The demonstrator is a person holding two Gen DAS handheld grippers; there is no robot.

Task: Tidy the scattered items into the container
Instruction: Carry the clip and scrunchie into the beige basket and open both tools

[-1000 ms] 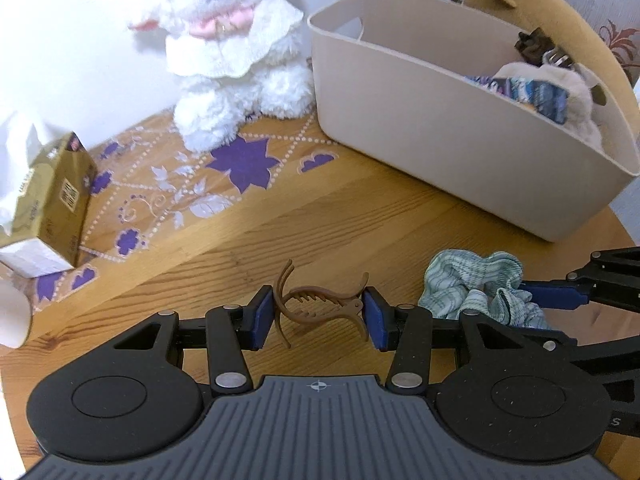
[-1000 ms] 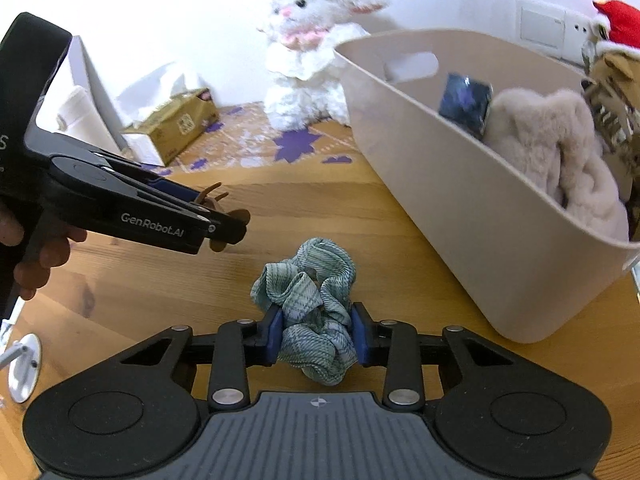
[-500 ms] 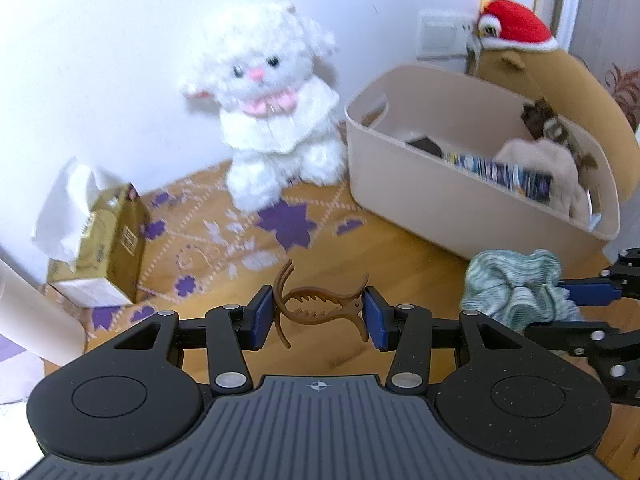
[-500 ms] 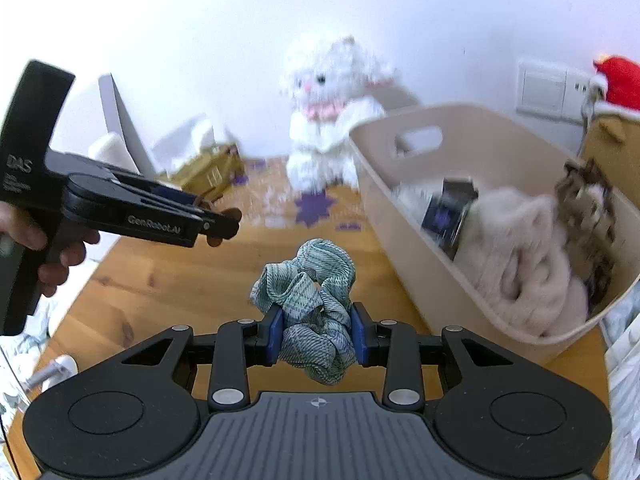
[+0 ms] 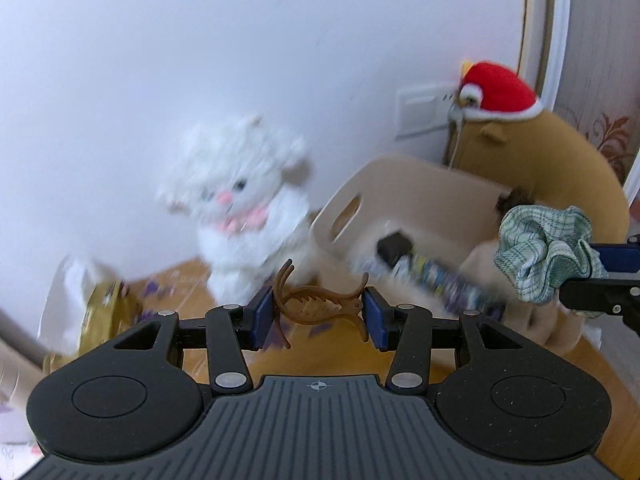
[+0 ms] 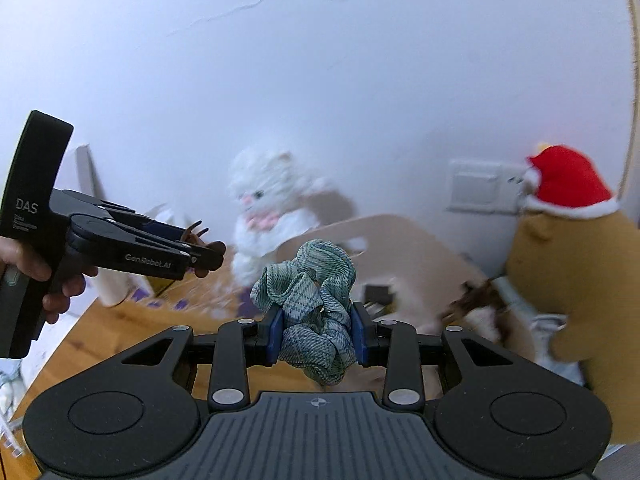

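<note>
The left gripper [image 5: 319, 315] had its jaws closed across the ends of a brown fish-shaped hair claw [image 5: 320, 307], gripped lengthwise so its prongs projected clear of the pads. The right gripper [image 6: 317, 334] was clamped on the bunched middle of a green plaid scrunchie [image 6: 310, 304], fabric spilling above and below the jaws. Both items were held off the wooden table [image 5: 328, 360], apparently in carriage toward the beige container [image 5: 404, 184]. The two grippers were well apart, with open air between them. The container stood beyond, open-topped, already holding several blurred items; its near rim looked the only edge to clear. A white plush cat [image 5: 244, 204] flanked it on the left and a brown plush in a red hat [image 6: 568, 248] on the right.
</note>
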